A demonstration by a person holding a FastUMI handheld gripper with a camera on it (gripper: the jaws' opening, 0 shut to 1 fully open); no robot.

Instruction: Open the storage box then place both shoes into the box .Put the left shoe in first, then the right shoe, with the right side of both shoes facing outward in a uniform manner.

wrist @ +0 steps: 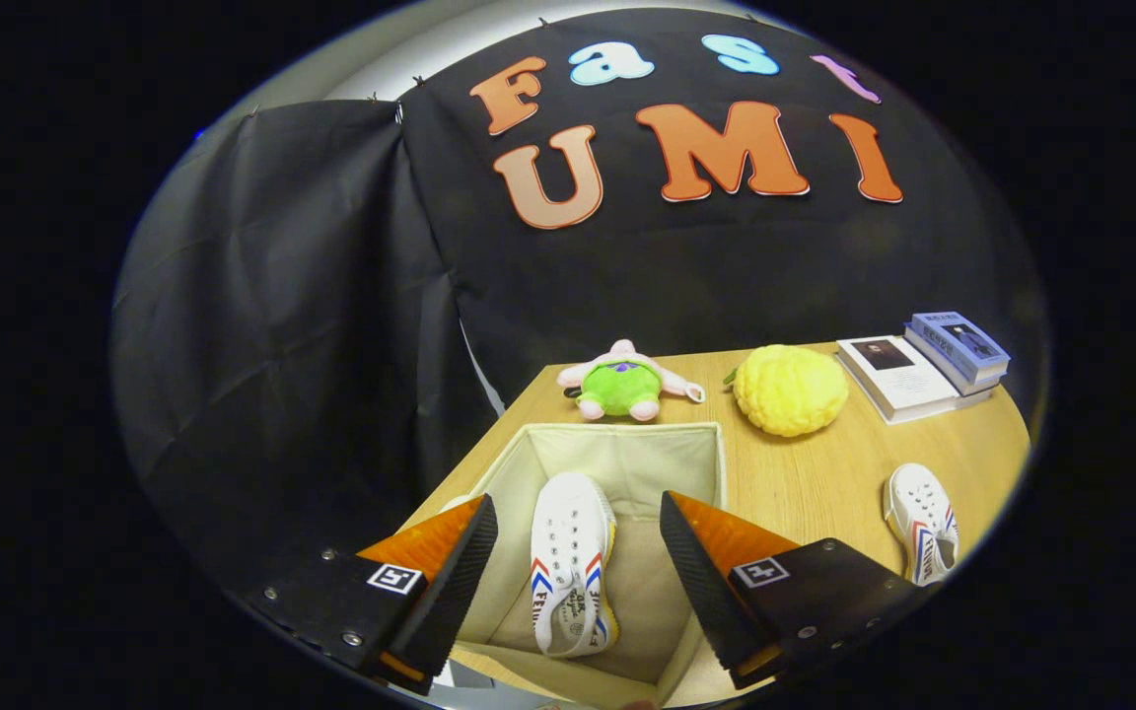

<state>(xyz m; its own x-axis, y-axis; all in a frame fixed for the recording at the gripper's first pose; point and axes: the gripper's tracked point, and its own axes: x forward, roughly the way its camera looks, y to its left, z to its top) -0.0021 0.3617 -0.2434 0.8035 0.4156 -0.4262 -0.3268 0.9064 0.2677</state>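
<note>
An open beige fabric storage box (627, 444) stands on the wooden table just below my fingers. Inside it a white canvas shoe with red and blue stripes (570, 562) lies on its side, toe toward the far wall. My gripper (578, 513) hovers above the box, open, its fingers on either side of that shoe without touching it. A second white shoe with the same stripes (921, 521) lies on the table to the right of the box, beyond my right finger.
Beyond the box sit a pink and green plush toy (624, 385) and a yellow bumpy plush fruit (790, 390). Stacked books (923, 367) rest at the table's far right. Black cloth walls the booth behind and to the left.
</note>
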